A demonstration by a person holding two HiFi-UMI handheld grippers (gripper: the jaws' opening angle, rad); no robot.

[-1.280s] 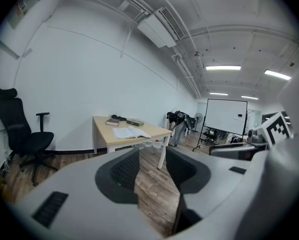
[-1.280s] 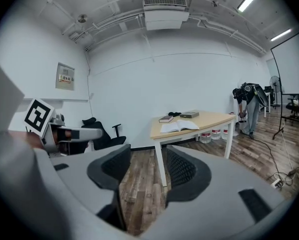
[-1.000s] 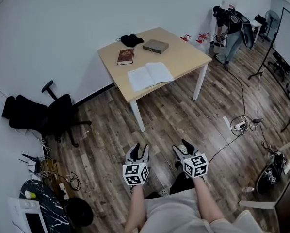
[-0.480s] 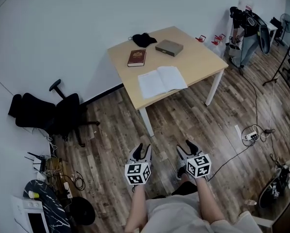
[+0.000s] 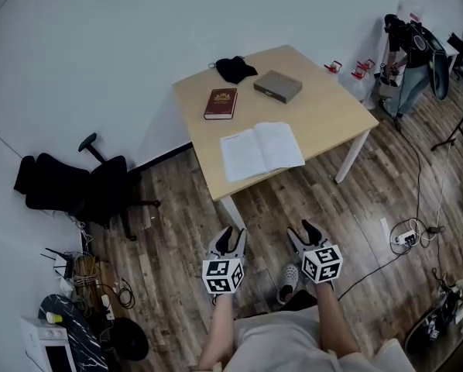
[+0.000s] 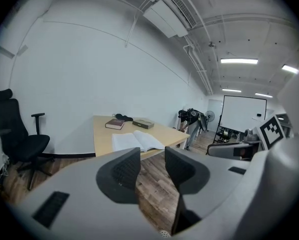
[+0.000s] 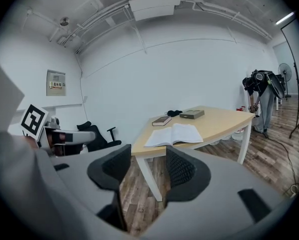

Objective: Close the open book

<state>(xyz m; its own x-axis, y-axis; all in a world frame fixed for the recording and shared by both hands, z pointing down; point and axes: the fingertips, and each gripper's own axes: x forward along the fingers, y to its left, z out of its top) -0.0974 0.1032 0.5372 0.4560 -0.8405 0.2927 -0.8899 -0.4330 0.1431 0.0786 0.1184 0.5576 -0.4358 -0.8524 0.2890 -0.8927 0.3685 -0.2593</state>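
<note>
Over the last second the tabletop (image 5: 332, 115) has been brought somewhat nearer in the head view; an approach is judged to be under way. The open book (image 5: 261, 150) lies flat near the tabletop's front edge, not yet closed and well apart from both grippers. The left gripper (image 5: 231, 239) and right gripper (image 5: 307, 233) are held low over the floor, jaws narrowly parted, nothing grasped.

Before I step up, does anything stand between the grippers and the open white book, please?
Nothing visible does: only brown wood-plank floor lies between the left gripper, the right gripper and the open white book.
</note>
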